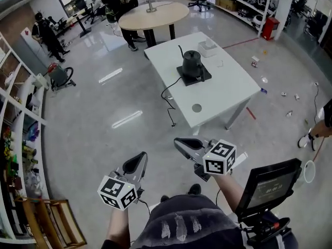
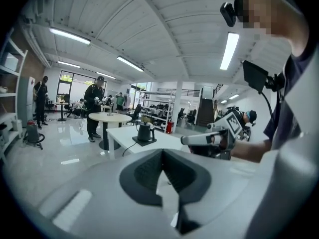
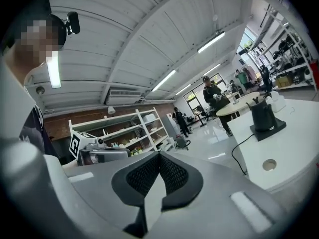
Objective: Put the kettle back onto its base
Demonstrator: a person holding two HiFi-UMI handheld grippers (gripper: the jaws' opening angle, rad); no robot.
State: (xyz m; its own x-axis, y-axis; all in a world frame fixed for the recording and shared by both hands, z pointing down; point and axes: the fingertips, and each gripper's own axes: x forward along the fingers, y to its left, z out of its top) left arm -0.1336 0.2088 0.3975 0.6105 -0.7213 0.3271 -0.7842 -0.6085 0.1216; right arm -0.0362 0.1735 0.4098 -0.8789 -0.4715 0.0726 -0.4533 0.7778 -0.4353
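The left gripper point(image 1: 141, 157) and right gripper point(image 1: 179, 143) were held clenched and empty, well apart from the white table point(image 1: 228, 90). There the gooseneck kettle point(image 1: 191, 62) was seen on its base point(image 1: 196, 77) (seemingly already seated). If the trailing cord point(image 1: 167, 94) were snagged on approach, the kettle could be dragged off.

We are standing before the worktop point(image 1: 228, 90), with the kettle point(image 1: 191, 62) sitting on its base point(image 1: 196, 78) near the worktop's middle. A box point(image 1: 208, 47) is lying behind the kettle, and a round table point(image 1: 154, 14) is standing beyond. Shelving point(image 1: 21, 134) is running along our left. The left claw point(image 1: 140, 158) and the right claw point(image 1: 180, 143) are hanging side by side, well short of the worktop.
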